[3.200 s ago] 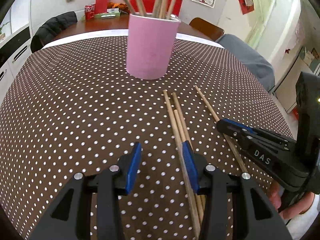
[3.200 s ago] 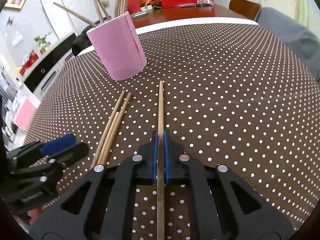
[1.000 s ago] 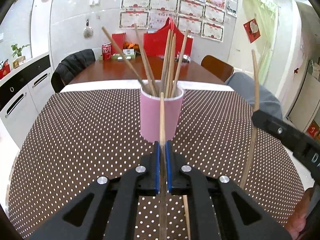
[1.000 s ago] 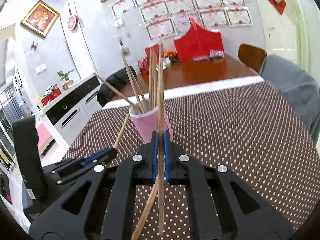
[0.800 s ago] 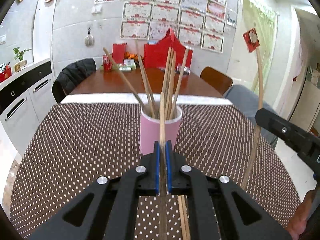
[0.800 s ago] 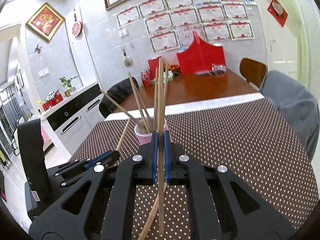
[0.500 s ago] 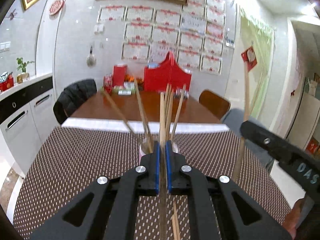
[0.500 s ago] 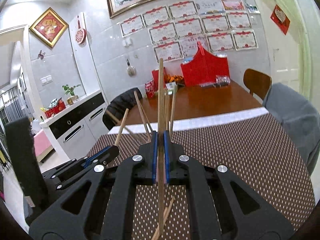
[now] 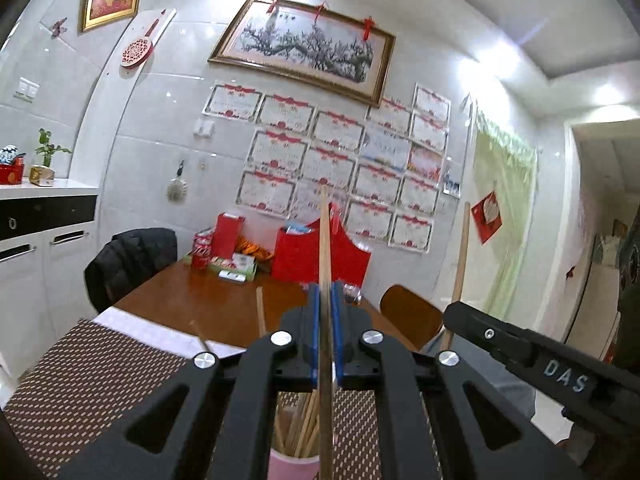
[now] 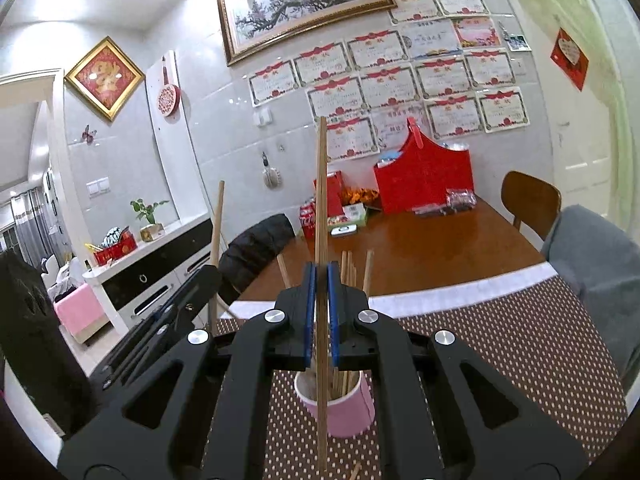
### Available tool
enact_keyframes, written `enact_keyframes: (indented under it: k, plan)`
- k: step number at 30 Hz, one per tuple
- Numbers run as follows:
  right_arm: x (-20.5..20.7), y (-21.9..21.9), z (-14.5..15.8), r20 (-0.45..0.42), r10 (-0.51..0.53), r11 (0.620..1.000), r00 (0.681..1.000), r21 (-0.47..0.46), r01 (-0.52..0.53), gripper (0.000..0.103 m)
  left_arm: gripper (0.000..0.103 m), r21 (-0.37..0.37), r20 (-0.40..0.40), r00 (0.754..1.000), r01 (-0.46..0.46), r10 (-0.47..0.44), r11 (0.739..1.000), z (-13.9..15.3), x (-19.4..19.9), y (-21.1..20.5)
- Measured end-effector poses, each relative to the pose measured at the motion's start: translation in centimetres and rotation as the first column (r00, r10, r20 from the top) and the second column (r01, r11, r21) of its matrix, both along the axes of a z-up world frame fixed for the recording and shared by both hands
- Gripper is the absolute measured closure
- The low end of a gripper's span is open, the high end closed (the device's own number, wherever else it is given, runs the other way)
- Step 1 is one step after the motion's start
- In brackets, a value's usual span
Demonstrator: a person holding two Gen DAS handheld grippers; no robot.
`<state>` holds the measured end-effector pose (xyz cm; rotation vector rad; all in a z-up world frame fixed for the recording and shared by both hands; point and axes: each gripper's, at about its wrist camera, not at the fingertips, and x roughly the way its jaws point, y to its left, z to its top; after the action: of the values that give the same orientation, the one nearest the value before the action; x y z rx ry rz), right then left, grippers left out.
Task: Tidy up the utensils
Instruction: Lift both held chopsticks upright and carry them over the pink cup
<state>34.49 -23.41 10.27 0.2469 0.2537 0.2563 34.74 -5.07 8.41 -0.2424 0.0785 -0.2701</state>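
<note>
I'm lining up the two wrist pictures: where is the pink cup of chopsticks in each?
Left wrist: pink cylindrical cup at the bottom edge, mostly hidden behind the gripper.
Right wrist: cup low, centre, on the dotted brown cloth.
Shared landmark: red gift box on the wooden table behind.

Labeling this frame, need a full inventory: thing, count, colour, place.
pink cup: 1, pink, on the dotted cloth, several chopsticks inside
held chopsticks: 2, wood, upright, one per tongs
dotted tablecloth: 1, brown with white dots, near table
wooden table: 1, brown, behind
red box: 1, red, on the wooden table
black jacket: 1, on a chair
left tongs: black with blue pads, shut on a chopstick
right tongs: same, shut on a chopstick
</note>
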Motion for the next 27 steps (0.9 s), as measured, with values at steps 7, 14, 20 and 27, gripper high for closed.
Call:
enact_keyframes:
  k: [7,14,20,27]
  plan:
    - [3.0,-0.7,0.0,0.024,-0.002,1.000,1.000,0.014,0.002,0.097,0.097,-0.011,0.113,0.993,-0.029,0.030,1.000,-1.1,3.7,-0.8]
    - [6.8,-1.0,-0.8,-0.003,0.026,0.999,1.000,0.044,-0.026,0.097,0.097,-0.070,0.147,0.986,-0.071,0.081,0.995,-2.4,7.0,-0.9]
    - [8.8,-0.5,-1.9,-0.010,0.052,0.998,0.999,0.047,-0.051,0.097,0.096,-0.026,0.173,0.972,-0.156,0.158,0.987,-3.9,8.0,-1.7]
    - [10.6,-0.2,-4.0,-0.076,0.067,0.997,0.995,0.034,-0.065,0.097,0.096,0.006,0.136,0.970,-0.203,0.200,0.979,-5.8,9.4,-1.7]
